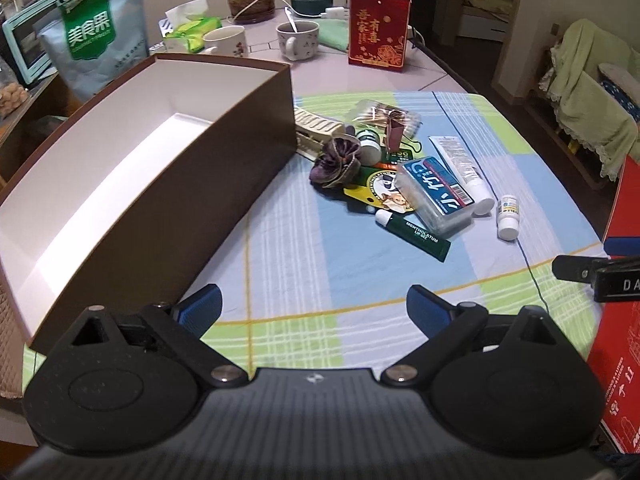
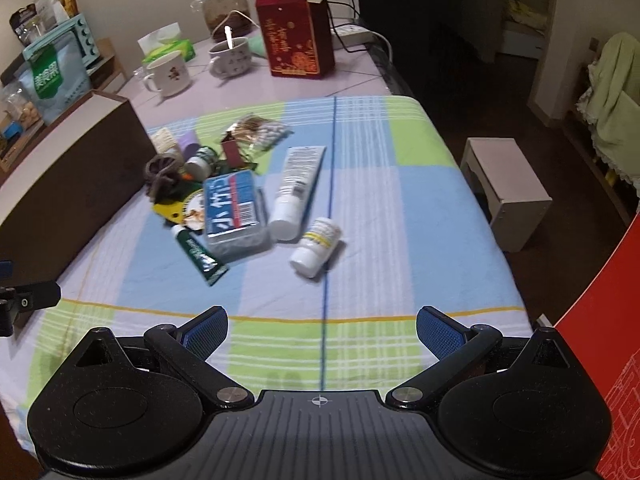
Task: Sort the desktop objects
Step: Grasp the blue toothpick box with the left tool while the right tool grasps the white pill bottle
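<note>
A heap of small items lies on the checked cloth [image 1: 360, 272]: a green lip-gel tube [image 1: 416, 234] [image 2: 198, 254], a clear box with a blue label [image 1: 436, 192] [image 2: 234, 210], a white cream tube [image 1: 460, 162] [image 2: 298, 188], a small white bottle [image 1: 508, 216] [image 2: 316, 246], a purple scrunchie [image 1: 336, 162] and a beige hair claw [image 1: 316, 130]. An open brown box [image 1: 224, 160] with a white inside stands left of the heap. My left gripper [image 1: 316, 310] hovers open near the cloth's front edge, holding nothing. Likewise open and holding nothing, my right gripper [image 2: 322, 330] sits short of the bottle.
Behind the cloth stand two mugs [image 1: 298, 40] [image 1: 226, 40], a red gift box [image 1: 378, 26], a tissue pack [image 1: 192, 30], jars and a snack bag [image 1: 96, 40]. A red carton [image 1: 618, 352] is at the right edge. Off the table's right side sits a low stool [image 2: 508, 192].
</note>
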Available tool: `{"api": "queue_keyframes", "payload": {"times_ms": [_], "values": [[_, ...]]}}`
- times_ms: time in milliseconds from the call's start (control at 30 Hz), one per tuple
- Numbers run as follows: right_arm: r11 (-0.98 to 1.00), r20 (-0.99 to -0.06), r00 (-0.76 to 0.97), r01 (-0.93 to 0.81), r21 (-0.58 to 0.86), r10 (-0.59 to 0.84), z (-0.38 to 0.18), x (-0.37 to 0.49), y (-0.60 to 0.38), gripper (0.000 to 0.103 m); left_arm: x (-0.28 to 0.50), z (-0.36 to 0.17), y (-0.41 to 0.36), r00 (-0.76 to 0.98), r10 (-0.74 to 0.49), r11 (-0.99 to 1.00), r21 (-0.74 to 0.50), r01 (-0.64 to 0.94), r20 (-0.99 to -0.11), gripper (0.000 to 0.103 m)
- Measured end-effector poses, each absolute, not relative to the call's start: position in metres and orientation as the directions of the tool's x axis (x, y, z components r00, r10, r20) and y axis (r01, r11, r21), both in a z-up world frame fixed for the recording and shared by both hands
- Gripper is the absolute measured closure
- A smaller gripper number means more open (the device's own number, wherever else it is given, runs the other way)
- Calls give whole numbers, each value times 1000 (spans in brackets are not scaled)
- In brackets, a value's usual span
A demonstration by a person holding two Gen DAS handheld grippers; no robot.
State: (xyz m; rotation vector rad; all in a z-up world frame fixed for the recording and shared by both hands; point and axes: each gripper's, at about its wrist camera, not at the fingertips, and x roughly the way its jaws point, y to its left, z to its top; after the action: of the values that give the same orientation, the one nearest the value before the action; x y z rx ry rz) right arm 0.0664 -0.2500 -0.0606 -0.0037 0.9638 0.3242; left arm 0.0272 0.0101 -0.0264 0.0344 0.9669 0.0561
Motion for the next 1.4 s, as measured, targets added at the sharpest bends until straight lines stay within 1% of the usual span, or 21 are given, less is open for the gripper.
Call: {"api": "queue_keyframes", "payload": {"times_ms": [100,433,600,800,1000,1067,1300,1400], "values": [[954,-815,518,-269,133,260,-64,73,-256,0,36,-31,4,562,57,998,51,-26,-825,9],[969,-843,491,-209,132,221,-79,91,-287,0,75,-46,-33,552,-10,999,20,48,-834,10],[974,-849,485,-179,137,208,-82,103,-301,0,98,-54,-54,546,-43,997,-1,77,-836,18],[978,-852,484,-154,143,201,-84,113,-313,0,122,-63,-71,540,-70,995,-20,98,-838,19],[980,-855,479,-129,152,196,-87,122,-322,0,143,-73,-81,536,-72,995,-25,94,-841,23],[981,-857,478,-121,155,194,-88,125,-324,0,152,-78,-83,531,-67,996,-24,87,-845,27],[981,-859,474,-106,164,195,-90,138,-328,0,182,-92,-87,520,-44,997,-8,72,-853,27],[981,-859,474,-106,165,196,-90,143,-328,0,193,-99,-89,510,-39,997,-3,73,-859,30]]}}
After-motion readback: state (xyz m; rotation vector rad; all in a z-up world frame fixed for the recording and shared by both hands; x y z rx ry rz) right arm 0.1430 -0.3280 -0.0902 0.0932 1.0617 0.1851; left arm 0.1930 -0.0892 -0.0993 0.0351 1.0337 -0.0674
